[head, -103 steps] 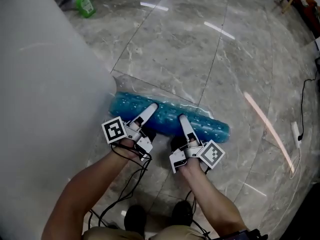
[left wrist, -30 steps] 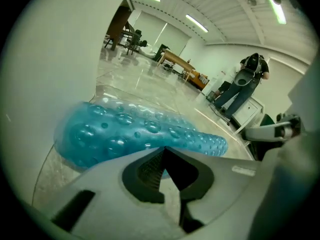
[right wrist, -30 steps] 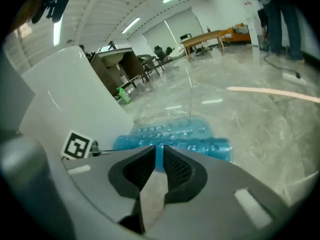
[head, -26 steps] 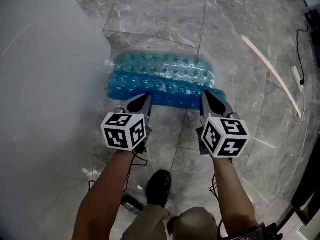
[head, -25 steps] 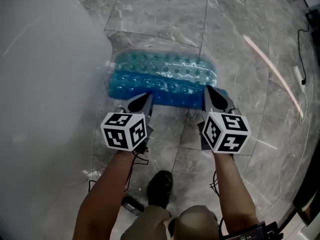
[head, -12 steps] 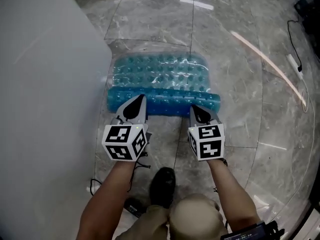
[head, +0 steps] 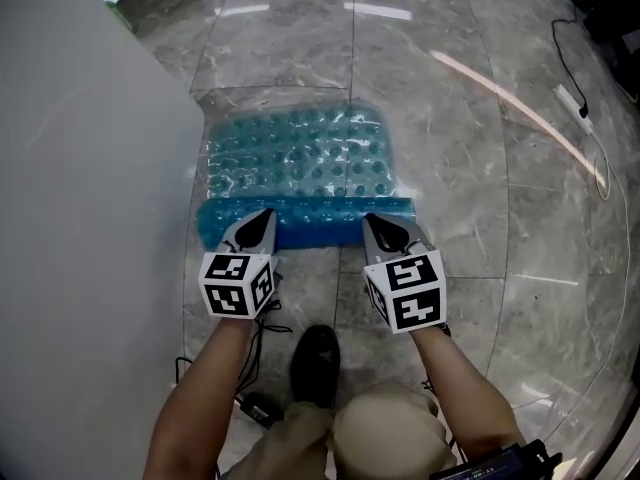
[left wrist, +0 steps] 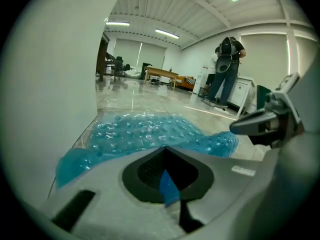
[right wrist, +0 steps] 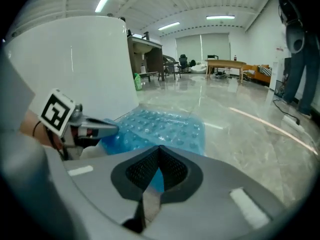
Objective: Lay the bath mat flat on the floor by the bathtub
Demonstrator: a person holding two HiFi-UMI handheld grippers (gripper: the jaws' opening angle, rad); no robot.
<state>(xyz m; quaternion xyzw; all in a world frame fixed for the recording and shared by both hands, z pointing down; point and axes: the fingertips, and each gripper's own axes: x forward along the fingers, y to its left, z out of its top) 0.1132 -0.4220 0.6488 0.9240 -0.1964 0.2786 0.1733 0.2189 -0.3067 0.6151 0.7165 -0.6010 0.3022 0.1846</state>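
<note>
Bathtub wall (head: 80, 218), white and smooth, stands just to the left of the left tool (head: 262, 216). The mat has to end up beside this wall, so I think that is why the person works so close to it.

The left tool is pinched shut on the blue bumpy see-through plastic bath mat (head: 295, 153). A thin bit of blue shows between its two closed jaws. It grips the near edge of the mat, at the end next to the tub.

Ahead of both tools, the far part of the mat lies flat on the grey shiny stone floor (head: 460, 158), with its left side along the tub. The near part is a thick rolled strip (head: 305, 218) that runs across from one tool to the other. It is not flat yet.

The right tool (head: 372, 220) is shut too, and blue shows between its jaws. It grips the same near edge at the other end.

I think the two tools hold one end each so the edge stays straight and the roll opens evenly. The job looks more than half done.
</note>
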